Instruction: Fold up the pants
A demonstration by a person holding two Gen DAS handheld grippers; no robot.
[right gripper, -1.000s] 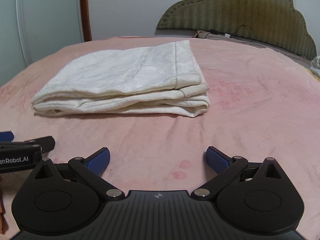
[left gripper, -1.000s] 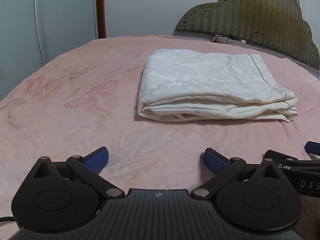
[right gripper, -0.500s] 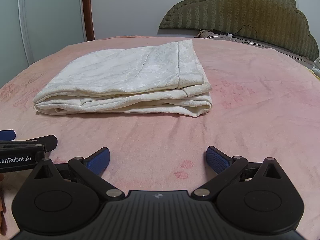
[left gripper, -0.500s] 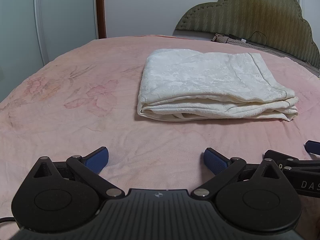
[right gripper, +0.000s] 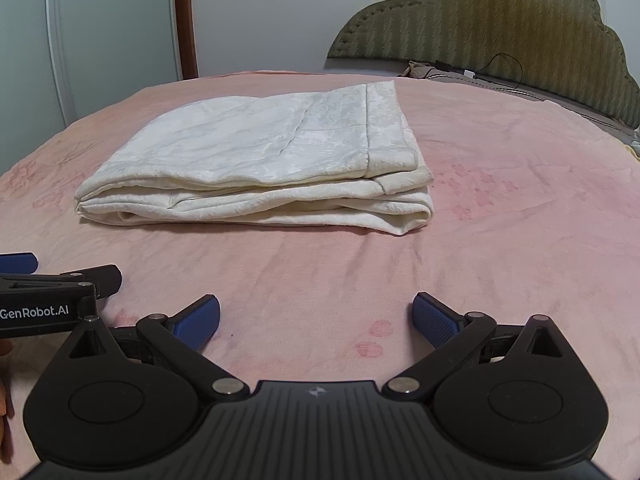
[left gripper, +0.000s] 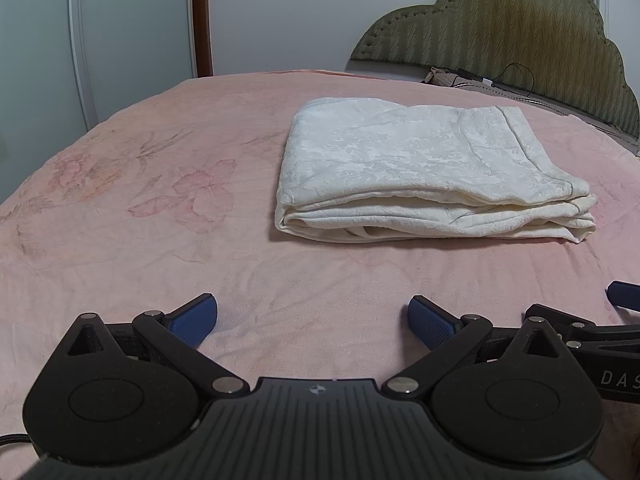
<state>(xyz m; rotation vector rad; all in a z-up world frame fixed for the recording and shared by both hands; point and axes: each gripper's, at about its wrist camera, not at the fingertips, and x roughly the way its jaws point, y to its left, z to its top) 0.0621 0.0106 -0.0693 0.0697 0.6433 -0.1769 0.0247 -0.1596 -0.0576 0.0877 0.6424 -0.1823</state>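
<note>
The cream-white pants [left gripper: 424,172] lie folded in a thick rectangular stack on the pink bed; they also show in the right wrist view [right gripper: 272,164]. My left gripper [left gripper: 314,320] is open and empty, low over the bedspread in front of the stack's left end. My right gripper [right gripper: 316,318] is open and empty, in front of the stack's right half. Each gripper shows at the edge of the other's view: the right one at the right edge [left gripper: 624,296], the left one at the left edge [right gripper: 18,264]. Neither touches the pants.
The pink floral bedspread [left gripper: 160,200] covers the whole bed. An olive padded headboard [left gripper: 520,28] stands at the back right with a cable and small items at its base. A white wardrobe door [left gripper: 40,60] and a wall are behind.
The right wrist view has tilted slightly, so the pants sit a little lower and more to the right. The left gripper has hardly moved. Both grippers stay open.
</note>
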